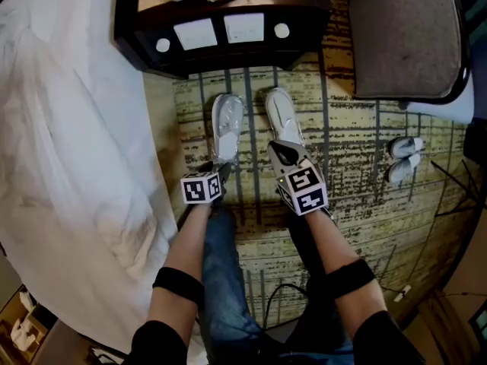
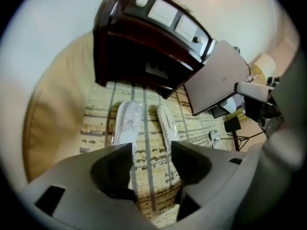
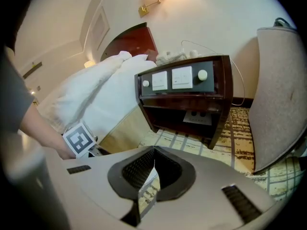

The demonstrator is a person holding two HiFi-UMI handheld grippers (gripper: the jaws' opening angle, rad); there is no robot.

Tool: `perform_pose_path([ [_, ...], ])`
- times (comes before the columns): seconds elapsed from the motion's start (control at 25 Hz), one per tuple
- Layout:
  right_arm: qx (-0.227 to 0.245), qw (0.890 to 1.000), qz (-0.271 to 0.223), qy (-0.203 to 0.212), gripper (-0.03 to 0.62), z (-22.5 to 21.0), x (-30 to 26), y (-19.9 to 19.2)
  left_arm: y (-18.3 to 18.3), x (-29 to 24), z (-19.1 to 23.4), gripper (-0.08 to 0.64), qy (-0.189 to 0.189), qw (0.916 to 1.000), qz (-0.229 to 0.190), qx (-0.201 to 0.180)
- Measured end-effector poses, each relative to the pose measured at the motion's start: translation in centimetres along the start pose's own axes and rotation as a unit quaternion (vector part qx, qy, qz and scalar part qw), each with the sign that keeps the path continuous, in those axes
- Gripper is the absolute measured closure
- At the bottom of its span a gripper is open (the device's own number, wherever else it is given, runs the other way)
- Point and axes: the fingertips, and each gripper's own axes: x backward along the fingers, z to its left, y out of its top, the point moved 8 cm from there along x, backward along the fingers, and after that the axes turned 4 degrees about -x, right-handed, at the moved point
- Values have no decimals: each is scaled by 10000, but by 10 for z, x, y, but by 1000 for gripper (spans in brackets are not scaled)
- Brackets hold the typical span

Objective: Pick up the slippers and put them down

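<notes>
Side by side on beige striped carpet (image 1: 358, 166), toes toward dark wooden nightstand (image 1: 228, 44): two white fabric slippers in clear plastic wrap, left slipper (image 1: 227, 124) and right slipper (image 1: 281, 112). Both apparently resting on the floor.

Just at heel of left slipper: left gripper (image 1: 221, 167) (image 2: 151, 166), jaws parted, nothing between them, only carpet through the gap.

Over heel of right slipper: right gripper (image 1: 283, 153) (image 3: 152, 174), clamped fully together. Thin pale sliver at the pad line, wrap or not, cannot tell.

Progress, as a judgement: neither slipper clearly lifted. Either pick-up not begun or put-down just finished. If finished, only backing both tongs away left; if not, whole lift-and-place left.

Second white pair (image 1: 403, 158) well apart, near grey upholstered chair (image 1: 403, 36), untouched.
</notes>
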Motion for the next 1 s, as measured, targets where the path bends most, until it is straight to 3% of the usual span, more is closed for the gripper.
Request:
perform_pose_path([
  [0.12,27,10000,9,-62,591,15,43,31,28,63,-38,468,-14,9977,-516,-428],
  [0.24,55,9998,-58,-173,591,29,92,61,52,127,-77,558,-112,9927,-1000,-664],
  [0.56,47,9988,-339,-364,591,64,222,128,83,302,-182,558,-352,9744,-1772,-1335],
  [1.0,500,9953,-635,-533,591,97,362,197,111,496,-259,558,-135,9419,-2737,-1939],
])
